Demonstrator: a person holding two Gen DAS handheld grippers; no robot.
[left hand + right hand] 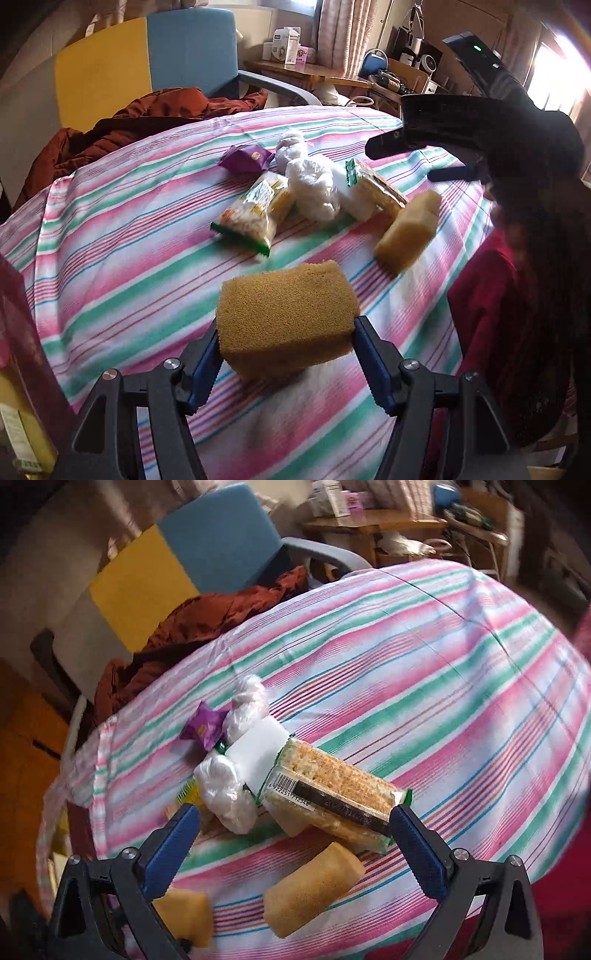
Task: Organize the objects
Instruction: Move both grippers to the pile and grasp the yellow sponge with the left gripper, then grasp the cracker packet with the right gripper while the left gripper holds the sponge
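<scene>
Held sponge (286,317), cracker pack (332,794) barcode 6922251712348

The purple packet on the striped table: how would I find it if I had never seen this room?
Start at the striped tablecloth and find the cluster of snacks in its middle. The purple packet lies at the cluster's far edge, on the side toward the rust-coloured jacket, beside the white plastic bags. It is the only purple thing there; its neighbours are white, green or tan.

One tan sponge (286,314) is sitting squeezed between the left claw's (288,354) jaws. Another sponge (406,230) is lying tilted beside the cracker pack (376,186), wrapped snacks (251,208) clustering nearby on the tabletop (129,221).
</scene>
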